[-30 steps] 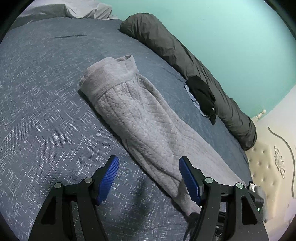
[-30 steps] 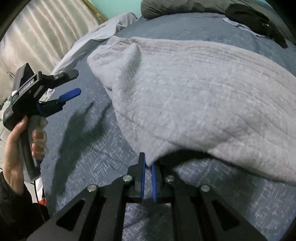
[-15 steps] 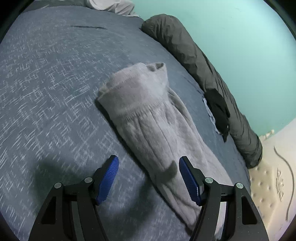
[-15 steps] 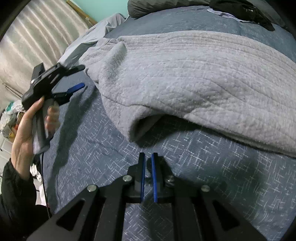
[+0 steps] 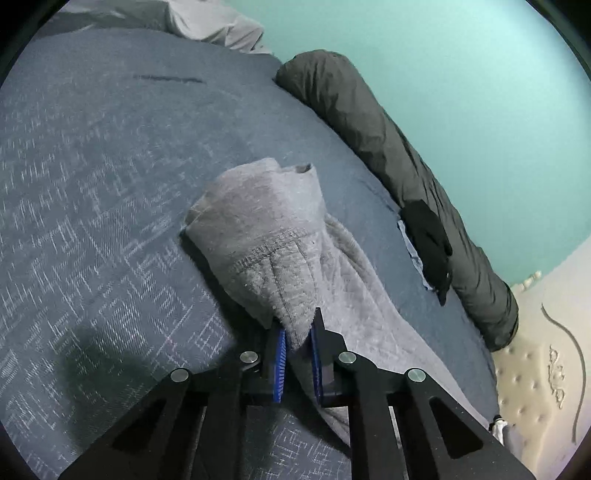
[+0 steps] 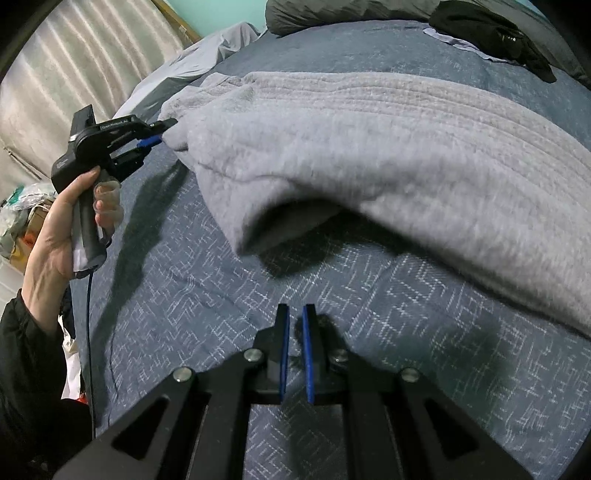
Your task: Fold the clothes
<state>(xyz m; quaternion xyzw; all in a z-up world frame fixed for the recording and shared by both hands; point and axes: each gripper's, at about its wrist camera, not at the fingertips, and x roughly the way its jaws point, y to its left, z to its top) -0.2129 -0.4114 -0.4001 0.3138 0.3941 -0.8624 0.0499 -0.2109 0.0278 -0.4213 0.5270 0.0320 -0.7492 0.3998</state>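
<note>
A grey quilted garment (image 5: 258, 229) lies stretched across the blue patterned bedspread (image 5: 92, 184). My left gripper (image 5: 297, 328) has its jaws closing, and the blue pads pinch a fold of the garment's near edge just below its stitched band. In the right wrist view the same gripper (image 6: 159, 134), held by a person's hand (image 6: 55, 236), bites the garment (image 6: 369, 140) at its left corner. My right gripper (image 6: 294, 314) is shut with nothing between its pads. It hovers over bare bedspread (image 6: 221, 295), just in front of the garment's lifted lower edge.
A long dark grey bolster (image 5: 399, 166) lies along the teal wall, with a black garment (image 5: 428, 236) beside it. A cream tufted headboard (image 5: 535, 369) is at the right. Light grey bedding (image 5: 207, 22) sits at the far end. A curtain (image 6: 74, 66) and floor clutter (image 6: 22, 206) are left of the bed.
My left gripper moved forward along the garment toward its banded end and closed on a fold of it. The right gripper stayed shut and almost still.
</note>
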